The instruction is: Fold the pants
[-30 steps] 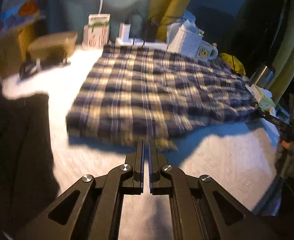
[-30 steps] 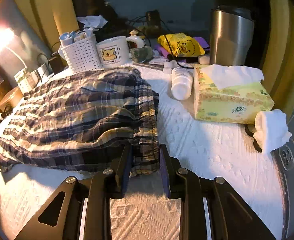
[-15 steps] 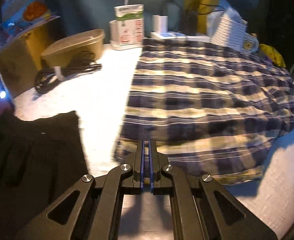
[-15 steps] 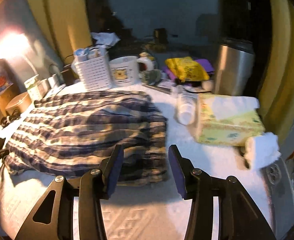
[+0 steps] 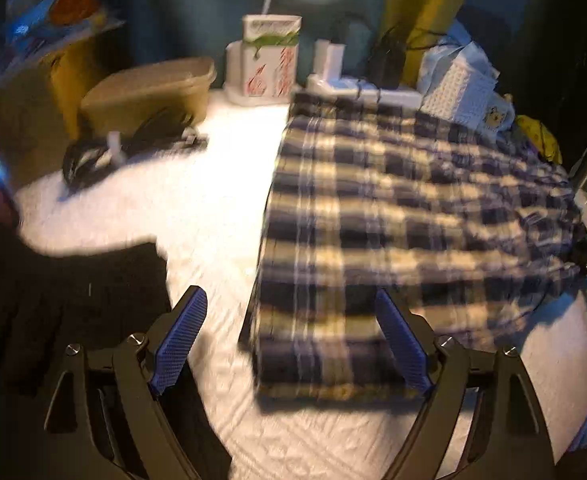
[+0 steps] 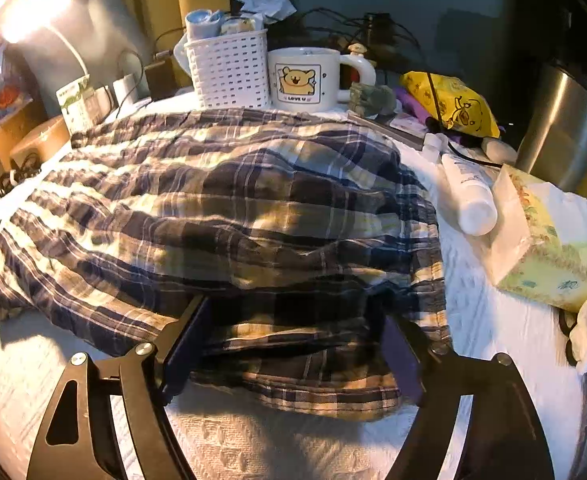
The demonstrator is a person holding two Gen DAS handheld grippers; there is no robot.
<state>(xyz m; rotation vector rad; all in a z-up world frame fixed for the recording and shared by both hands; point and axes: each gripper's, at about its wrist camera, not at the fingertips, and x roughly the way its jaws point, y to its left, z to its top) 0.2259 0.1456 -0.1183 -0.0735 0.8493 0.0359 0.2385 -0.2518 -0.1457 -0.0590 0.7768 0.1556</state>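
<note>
The plaid pants (image 5: 405, 216) lie folded over on the white textured table cover, dark blue and cream checks. In the left wrist view my left gripper (image 5: 289, 320) is wide open, its blue pads either side of the pants' near left corner, just above the cloth. In the right wrist view the pants (image 6: 229, 216) fill the middle, with the gathered waistband at the right edge. My right gripper (image 6: 289, 320) is wide open, its jaws straddling the near edge of the pants, the cloth bunched between them.
A black garment (image 5: 65, 300) lies at the left. A tan box (image 5: 149, 92), coiled cable (image 5: 105, 152) and white carton (image 5: 269, 64) stand at the back. A white basket (image 6: 229, 68), bear mug (image 6: 305, 78), white bottle (image 6: 469, 196), tissue box (image 6: 545, 248) and steel tumbler (image 6: 565, 128) crowd the right.
Both grippers opened wide. The left one swung from the pants' front edge to the left corner. The right one pulled back, then moved in over the pants' near edge.
</note>
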